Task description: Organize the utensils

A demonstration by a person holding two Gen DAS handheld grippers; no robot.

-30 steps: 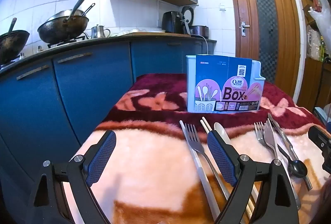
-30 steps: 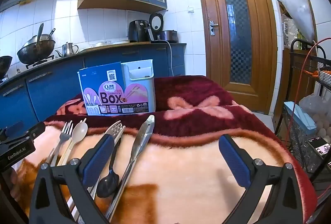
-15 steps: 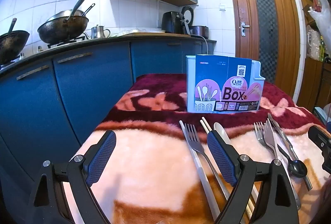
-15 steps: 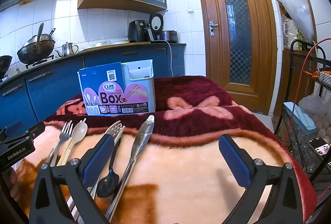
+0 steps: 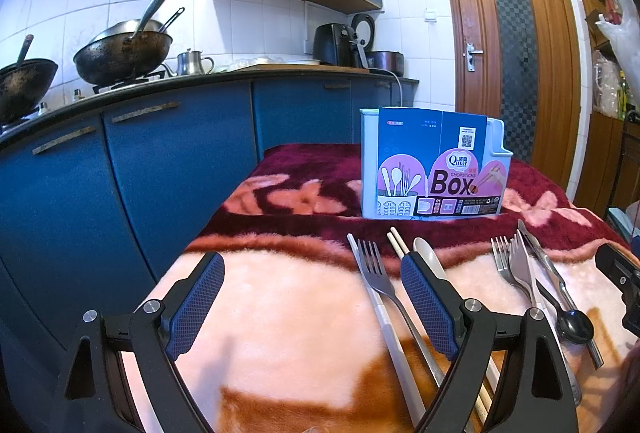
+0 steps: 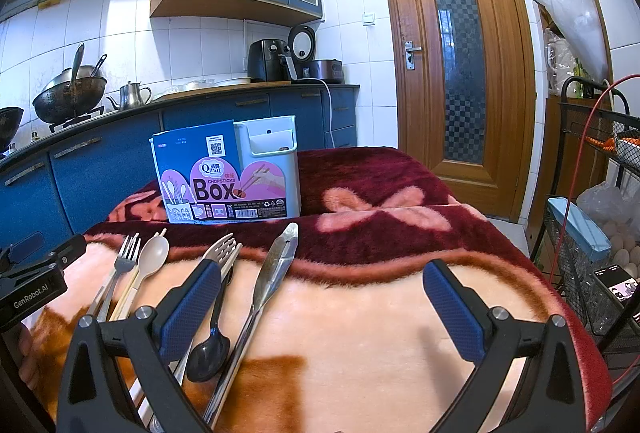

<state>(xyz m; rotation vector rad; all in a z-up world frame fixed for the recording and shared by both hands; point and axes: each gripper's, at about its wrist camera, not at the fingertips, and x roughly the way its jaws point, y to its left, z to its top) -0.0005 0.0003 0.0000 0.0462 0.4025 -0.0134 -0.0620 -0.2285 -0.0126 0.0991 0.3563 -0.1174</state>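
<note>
A pale blue utensil holder (image 5: 434, 169) (image 6: 230, 171) with a "Chopsticks Box" label stands upright on the blanket-covered table. In front of it lie a fork (image 5: 376, 273) (image 6: 120, 267), chopsticks (image 5: 398, 245), a beige spoon (image 5: 426, 253) (image 6: 152, 257), a second fork (image 5: 508, 269) (image 6: 222, 249), metal tongs (image 5: 540, 261) (image 6: 272, 273) and a black spoon (image 5: 574, 325) (image 6: 210, 345). My left gripper (image 5: 312, 305) is open above bare blanket, left of the first fork. My right gripper (image 6: 324, 309) is open, its left finger over the black spoon's handle. Neither holds anything.
The table carries a pink and maroon fleece blanket (image 6: 380, 313). Blue kitchen cabinets (image 5: 160, 161) with woks on the counter run along the left. A wooden door (image 6: 456, 65) is behind, and a wire rack (image 6: 592, 233) with eggs stands at the right table edge.
</note>
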